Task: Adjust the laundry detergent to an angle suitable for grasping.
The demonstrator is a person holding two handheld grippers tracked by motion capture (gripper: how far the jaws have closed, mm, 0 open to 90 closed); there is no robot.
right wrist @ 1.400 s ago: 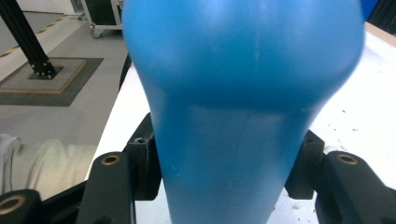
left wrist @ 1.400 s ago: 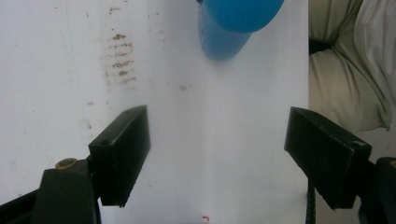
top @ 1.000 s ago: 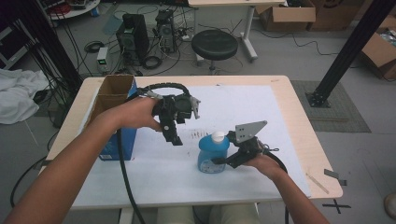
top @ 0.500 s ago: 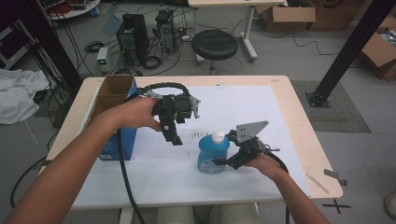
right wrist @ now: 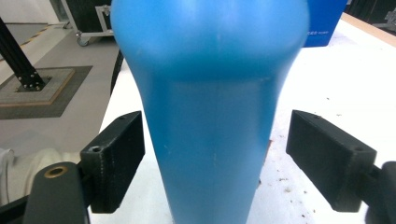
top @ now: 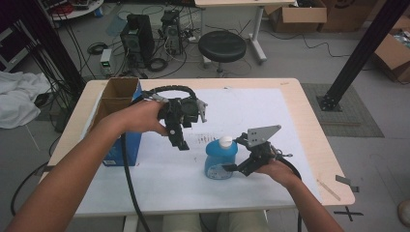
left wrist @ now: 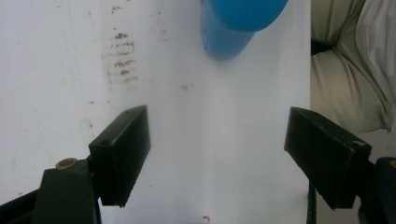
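Left forearm reaches in over the surface (top: 290, 125), wrist bent, left hand-held gripper (top: 183, 144) hanging tilted downward above the white sheet, jaws spread wide with nothing between them. Right of it, the blue bottle (top: 221, 159) stands upright. The right hand-held gripper (top: 230, 167) lies low and level, jaws just opening, straddling the bottle without pressing.

Right tongs (top: 231, 167) just opening (left tongs (top: 180, 140) wide, aloft).

High view looking down over the table (top: 300, 111) from above, left gripper view facing downward, right gripper view level and close, all sharing the blue bottle (top: 221, 159)
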